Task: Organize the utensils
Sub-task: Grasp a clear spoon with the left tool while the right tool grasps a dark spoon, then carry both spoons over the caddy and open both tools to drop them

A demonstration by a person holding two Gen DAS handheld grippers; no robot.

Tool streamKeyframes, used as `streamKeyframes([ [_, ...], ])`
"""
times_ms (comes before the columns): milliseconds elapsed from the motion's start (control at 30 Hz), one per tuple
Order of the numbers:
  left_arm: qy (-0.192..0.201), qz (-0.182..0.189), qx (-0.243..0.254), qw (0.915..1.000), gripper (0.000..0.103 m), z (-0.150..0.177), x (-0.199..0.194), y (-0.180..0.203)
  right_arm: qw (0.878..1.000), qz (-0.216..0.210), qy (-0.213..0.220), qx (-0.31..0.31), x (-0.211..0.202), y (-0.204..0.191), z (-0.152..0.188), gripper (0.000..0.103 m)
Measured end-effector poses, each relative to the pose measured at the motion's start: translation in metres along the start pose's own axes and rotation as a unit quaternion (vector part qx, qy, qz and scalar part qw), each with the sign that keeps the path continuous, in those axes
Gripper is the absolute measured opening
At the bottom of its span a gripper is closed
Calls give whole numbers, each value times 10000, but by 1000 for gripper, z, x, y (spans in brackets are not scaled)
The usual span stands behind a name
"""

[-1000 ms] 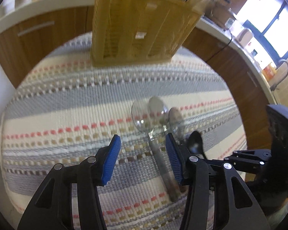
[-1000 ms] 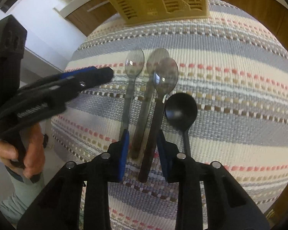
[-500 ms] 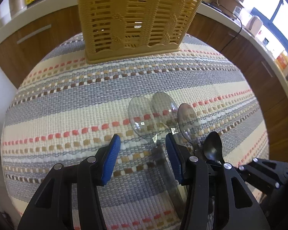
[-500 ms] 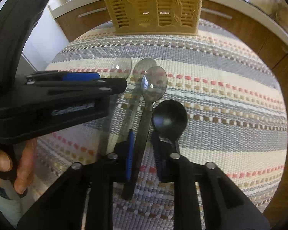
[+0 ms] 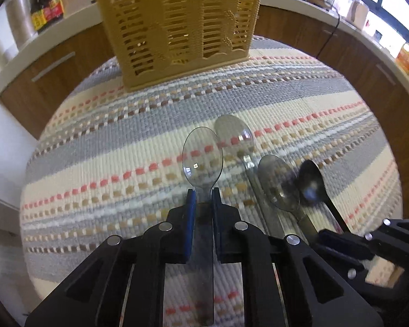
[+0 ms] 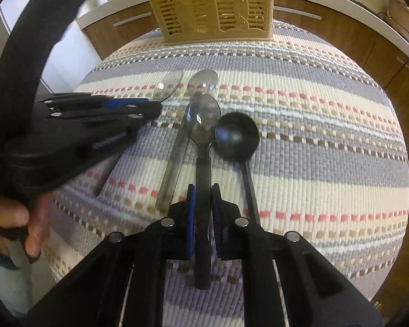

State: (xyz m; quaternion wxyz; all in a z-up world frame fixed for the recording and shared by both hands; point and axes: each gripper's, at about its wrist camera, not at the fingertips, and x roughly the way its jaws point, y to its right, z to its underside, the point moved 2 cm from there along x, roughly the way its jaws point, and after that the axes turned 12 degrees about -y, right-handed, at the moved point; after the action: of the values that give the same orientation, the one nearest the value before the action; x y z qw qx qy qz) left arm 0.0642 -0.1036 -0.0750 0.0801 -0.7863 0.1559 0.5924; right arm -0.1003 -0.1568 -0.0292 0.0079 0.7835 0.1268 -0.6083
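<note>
Four spoons lie side by side on the striped woven mat (image 5: 101, 147), bowls pointing toward the far yellow slotted basket (image 5: 177, 24). Our left gripper (image 5: 203, 199) has its blue pads closed narrowly on the handle of the clear spoon (image 5: 202, 155), the leftmost of the row. Our right gripper (image 6: 203, 196) is pinched the same way around the dark handle of the smoky grey spoon (image 6: 203, 120), third from the left.

Between those two lies a second clear spoon (image 6: 203, 81), its bowl farthest up the mat and partly under the grey one's tip. Just right of the grey spoon sits the black spoon (image 6: 236, 135), its round bowl touching or nearly touching the grey bowl; we cannot tell which. From the right wrist view, the left gripper shows at the left, gripped by a bare hand (image 6: 19, 226).
</note>
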Motion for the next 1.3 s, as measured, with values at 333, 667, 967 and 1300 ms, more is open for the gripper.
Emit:
streamKeyframes([
  [333, 60, 442, -188, 9988, 10, 44, -19, -34, 9998, -38, -191, -74, 1, -3, -1, 11],
  [667, 109, 612, -74, 9980, 10, 44, -25, -40, 9960, 230, -751, -427, 10, -11, -40, 16],
  [967, 398, 566, 66, 9976, 10, 29, -48, -38, 9862, 216, -1474, -723, 16, -20, -59, 10],
  [1300, 1877, 979, -192, 9771, 10, -12, -146, -58, 9947, -599, 31, -830, -71, -13, -96, 10],
])
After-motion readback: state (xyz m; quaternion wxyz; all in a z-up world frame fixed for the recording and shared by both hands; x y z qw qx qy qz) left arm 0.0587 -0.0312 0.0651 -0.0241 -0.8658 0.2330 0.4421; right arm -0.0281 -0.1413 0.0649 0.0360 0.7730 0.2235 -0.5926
